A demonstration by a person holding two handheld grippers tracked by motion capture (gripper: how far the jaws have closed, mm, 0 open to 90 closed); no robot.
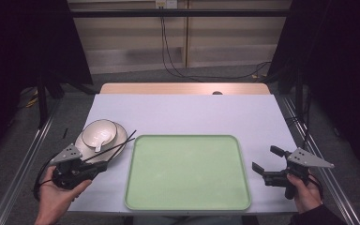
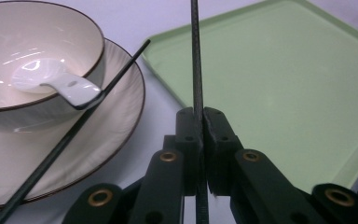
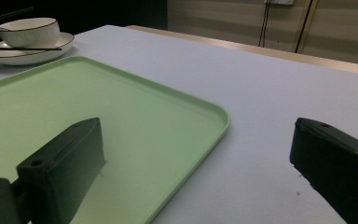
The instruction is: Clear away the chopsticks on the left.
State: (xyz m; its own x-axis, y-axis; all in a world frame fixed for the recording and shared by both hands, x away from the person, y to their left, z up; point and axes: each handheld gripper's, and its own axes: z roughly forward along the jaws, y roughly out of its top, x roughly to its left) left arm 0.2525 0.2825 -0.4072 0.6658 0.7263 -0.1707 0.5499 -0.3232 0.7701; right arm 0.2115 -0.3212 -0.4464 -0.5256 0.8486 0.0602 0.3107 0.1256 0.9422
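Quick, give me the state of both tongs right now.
Left tongs: shut on one black chopstick; the other chopstick lies on the plate.
Right tongs: open, holding nothing.

In the left gripper view, the chopstick (image 2: 196,60) your left claw (image 2: 199,122) pinches runs off the top edge, so its far end is cut off, and its lower part is hidden between the pads. The second chopstick (image 2: 74,130) leaves the frame at the bottom left. The bowl (image 2: 51,28) and the plate (image 2: 121,121) under it are both cropped by the left edge, and the spoon (image 2: 56,84) hides part of the bowl's floor. The green tray (image 2: 284,84) is cut off at the right. In the right gripper view, your right claw (image 3: 196,172) covers part of the tray's surface, and both pads run off the bottom edge.
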